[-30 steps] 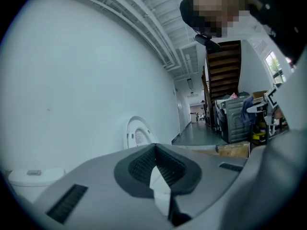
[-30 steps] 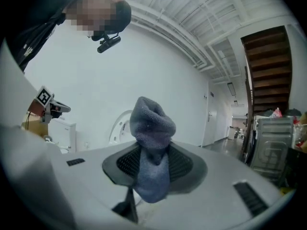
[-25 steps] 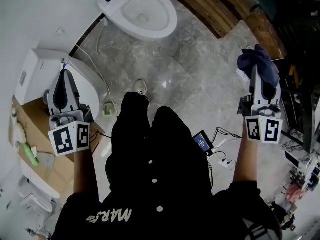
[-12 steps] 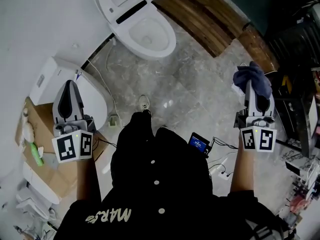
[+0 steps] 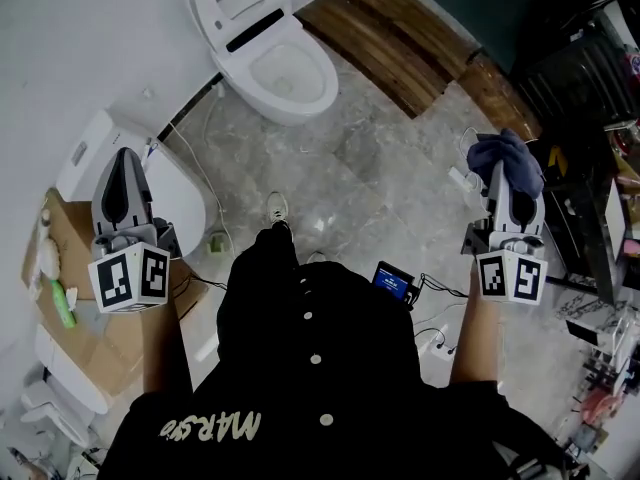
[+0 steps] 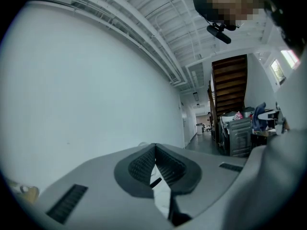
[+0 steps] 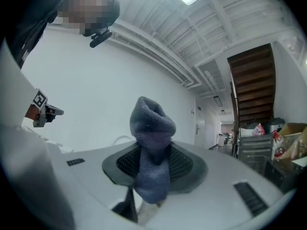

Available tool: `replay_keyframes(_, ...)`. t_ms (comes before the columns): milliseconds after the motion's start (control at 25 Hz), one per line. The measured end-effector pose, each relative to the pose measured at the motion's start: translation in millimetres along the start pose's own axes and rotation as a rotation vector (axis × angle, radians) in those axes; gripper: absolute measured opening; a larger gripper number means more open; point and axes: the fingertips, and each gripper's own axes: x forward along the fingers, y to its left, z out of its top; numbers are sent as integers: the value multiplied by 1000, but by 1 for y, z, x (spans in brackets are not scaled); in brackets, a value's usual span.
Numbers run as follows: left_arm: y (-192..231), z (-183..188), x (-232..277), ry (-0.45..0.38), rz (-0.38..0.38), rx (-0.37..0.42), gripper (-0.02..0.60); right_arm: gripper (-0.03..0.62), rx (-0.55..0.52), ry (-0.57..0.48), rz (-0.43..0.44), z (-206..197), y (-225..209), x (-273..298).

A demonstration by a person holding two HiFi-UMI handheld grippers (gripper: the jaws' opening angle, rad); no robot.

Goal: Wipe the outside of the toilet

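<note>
1. The toilet (image 5: pixel 275 63) is seen at 12 o'clock in the head view, standing white on the grey marble floor (image 5: pixel 390 158) against the wall, with its lid raised and its bowl open.
2. The left gripper (image 5: pixel 122 168) is held at 9 o'clock, well apart from the toilet. In the left gripper view its jaws are pressed together at the tips, and nothing is caught between the black ribbed pads (image 6: pixel 141 166).
3. The right gripper (image 5: pixel 515 196) is held at 3 o'clock, likewise well apart from the toilet. Its jaws are clenched on a blue-grey cloth (image 7: pixel 152 147).
4. The cloth is bunched above the jaw tips, and a tail of it hangs down between the pads. In the head view it is seen as a dark blue wad at the gripper's front end.
5. A second white toilet unit (image 5: pixel 170 193) is seen below the left gripper at 9 o'clock, with a cardboard box (image 5: pixel 70 268) just beside it at 8 o'clock.
6. Wooden steps (image 5: pixel 395 28) lie at 1 o'clock, near the toilet.
7. A small device with a blue screen (image 5: pixel 392 281) lies on the floor near the centre, with cables trailing from it towards 4 o'clock.
</note>
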Motion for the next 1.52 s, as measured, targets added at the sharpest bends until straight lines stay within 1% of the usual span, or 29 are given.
replay_keyframes(200,-19,2,-35,-20,-3,-2,11,132,-2,-20,13,8,-7,-35)
replay_keyframes(320,-35,0,-61,-19,-6,11,11,132,2,-32,18,9,-11,-57)
replay_keyframes(440,-44,-3,-81,-15,-5,2,11,132,11,-45,25,10,-12,-74)
replay_keyframes(640,-47,-1,-87,-13,-1,4,11,132,-7,-52,29,12,-12,-79)
replay_keyframes(800,-38,3,-67,-25,-7,5,11,132,-23,-50,14,14,-11,-70)
replay_keyframes(1000,-25,3,-30,-26,-17,6,11,132,-35,-46,-1,15,-4,-38)
replay_keyframes(1280,7,0,44,-30,-25,4,11,132,-35,-52,-13,14,18,43)
replay_keyframes(1400,27,0,72,-29,-13,2,11,132,-35,-49,-30,14,24,77)
replay_keyframes(1520,43,0,100,-23,-17,-11,11,132,-31,-52,-52,17,30,107)
